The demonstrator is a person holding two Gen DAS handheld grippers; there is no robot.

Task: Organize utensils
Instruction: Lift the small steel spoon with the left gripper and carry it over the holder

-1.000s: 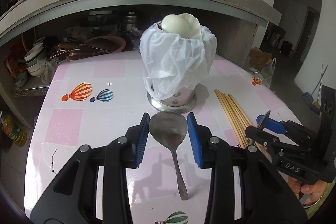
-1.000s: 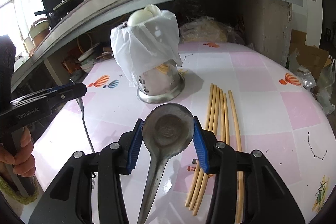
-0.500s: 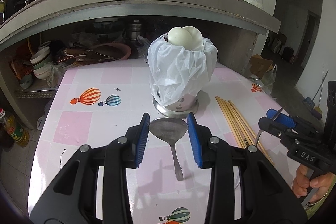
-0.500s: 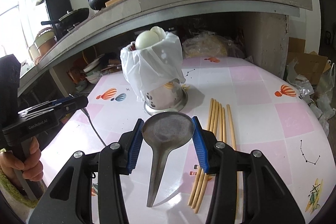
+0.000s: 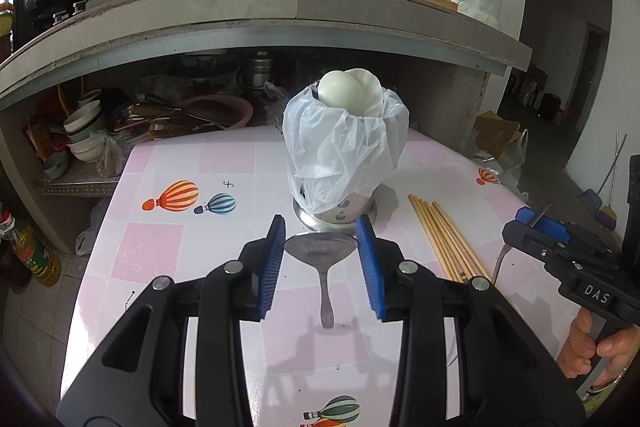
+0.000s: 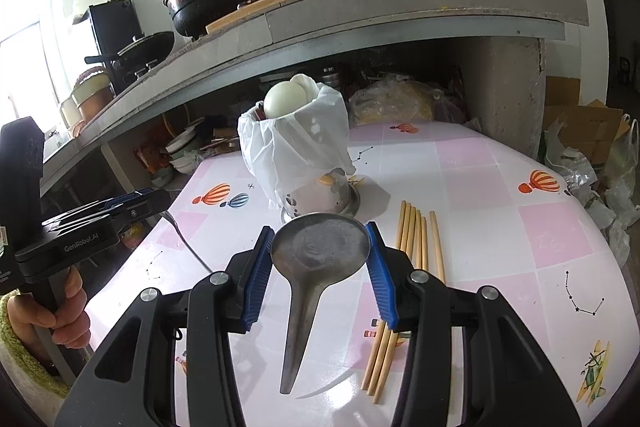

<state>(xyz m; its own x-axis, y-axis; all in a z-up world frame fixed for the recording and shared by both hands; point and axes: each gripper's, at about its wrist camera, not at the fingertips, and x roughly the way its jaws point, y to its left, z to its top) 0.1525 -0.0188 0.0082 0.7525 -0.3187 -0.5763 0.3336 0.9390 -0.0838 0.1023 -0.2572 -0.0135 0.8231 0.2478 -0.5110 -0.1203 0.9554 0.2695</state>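
My left gripper [image 5: 321, 237] is shut on the bowl of a small metal spoon [image 5: 320, 249], whose handle hangs down above the table. My right gripper [image 6: 318, 237] is shut on the bowl of a larger, dull metal spoon [image 6: 320, 247], handle also hanging. Straight ahead stands a steel utensil holder [image 5: 340, 213] draped with a white plastic bag, white spoon heads [image 5: 348, 93] sticking out of its top. The holder [image 6: 320, 193] shows in the right wrist view too. Several wooden chopsticks [image 6: 416, 239] lie on the table to its right.
The pink-and-white balloon tablecloth [image 5: 160, 251] covers the table. A concrete counter [image 5: 280, 11] overhangs behind the holder, with bowls and pans stored beneath. An oil bottle [image 5: 32, 251] stands on the floor at left; bags and a cardboard box [image 6: 588, 131] sit right.
Both grippers have risen with their spoons. The spoon handles have come up off the table and now hang more steeply; the holder looks a little farther off.
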